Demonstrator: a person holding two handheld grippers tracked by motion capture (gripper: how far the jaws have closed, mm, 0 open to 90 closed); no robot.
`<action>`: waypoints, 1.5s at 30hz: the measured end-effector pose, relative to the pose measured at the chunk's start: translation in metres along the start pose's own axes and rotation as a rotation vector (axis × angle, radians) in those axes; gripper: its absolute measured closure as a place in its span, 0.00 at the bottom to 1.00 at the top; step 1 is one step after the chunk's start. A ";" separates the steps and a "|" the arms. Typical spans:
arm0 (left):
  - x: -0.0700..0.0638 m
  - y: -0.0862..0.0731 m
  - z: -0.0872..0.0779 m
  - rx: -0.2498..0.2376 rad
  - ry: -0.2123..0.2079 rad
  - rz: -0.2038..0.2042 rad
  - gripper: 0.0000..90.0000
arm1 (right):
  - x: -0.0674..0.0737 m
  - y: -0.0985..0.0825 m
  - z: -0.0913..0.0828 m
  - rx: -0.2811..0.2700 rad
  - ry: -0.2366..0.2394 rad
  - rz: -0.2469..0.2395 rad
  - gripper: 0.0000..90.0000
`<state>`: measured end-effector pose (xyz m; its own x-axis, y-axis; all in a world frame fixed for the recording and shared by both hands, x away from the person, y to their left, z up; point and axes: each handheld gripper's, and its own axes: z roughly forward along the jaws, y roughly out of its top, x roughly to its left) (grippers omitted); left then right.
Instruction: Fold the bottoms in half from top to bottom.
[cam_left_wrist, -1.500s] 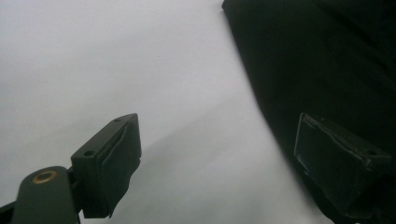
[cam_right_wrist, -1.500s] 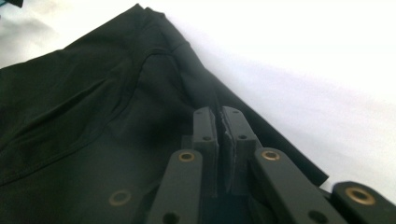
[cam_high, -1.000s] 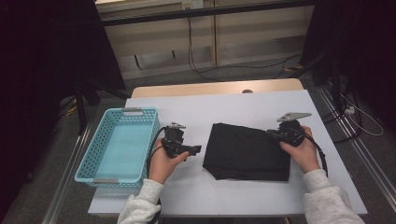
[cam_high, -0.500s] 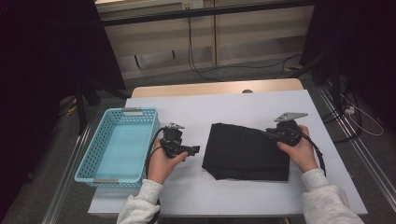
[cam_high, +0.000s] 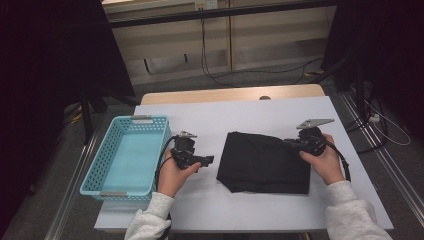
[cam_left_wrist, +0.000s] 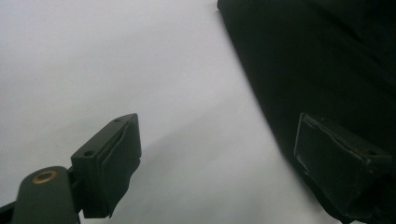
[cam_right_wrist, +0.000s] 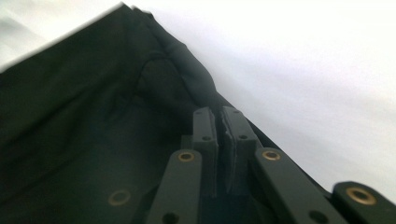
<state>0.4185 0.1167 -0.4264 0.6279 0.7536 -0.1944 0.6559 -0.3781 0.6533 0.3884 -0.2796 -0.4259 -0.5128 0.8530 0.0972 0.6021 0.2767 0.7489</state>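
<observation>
Black folded cloth (cam_high: 264, 162) lies between the grippers: left gripper (cam_left_wrist: 219, 163) jaws wide, right gripper (cam_right_wrist: 218, 135) jaws together

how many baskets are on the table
1: a light blue basket at the table's left edge, left of the left gripper and the folded black cloth.

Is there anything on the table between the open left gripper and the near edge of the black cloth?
Nothing visible. In the left gripper view only bare white table lies between the left gripper and the black cloth; its jaws stand open with one pad already at the cloth's edge.
</observation>
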 end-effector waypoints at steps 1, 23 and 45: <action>-0.001 0.000 0.000 0.001 -0.001 -0.001 0.16 | 0.001 0.000 -0.004 -0.005 -0.003 -0.001 0.95; -0.016 -0.002 0.006 0.011 -0.044 0.017 0.16 | -0.009 -0.029 -0.013 0.104 -0.077 0.029 0.94; -0.011 -0.004 0.007 0.020 -0.034 0.005 0.16 | -0.023 -0.034 0.001 0.050 0.044 0.099 0.91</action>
<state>0.4125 0.1064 -0.4318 0.6446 0.7334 -0.2161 0.6609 -0.3924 0.6397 0.3803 -0.3082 -0.4541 -0.4750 0.8573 0.1987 0.6806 0.2148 0.7005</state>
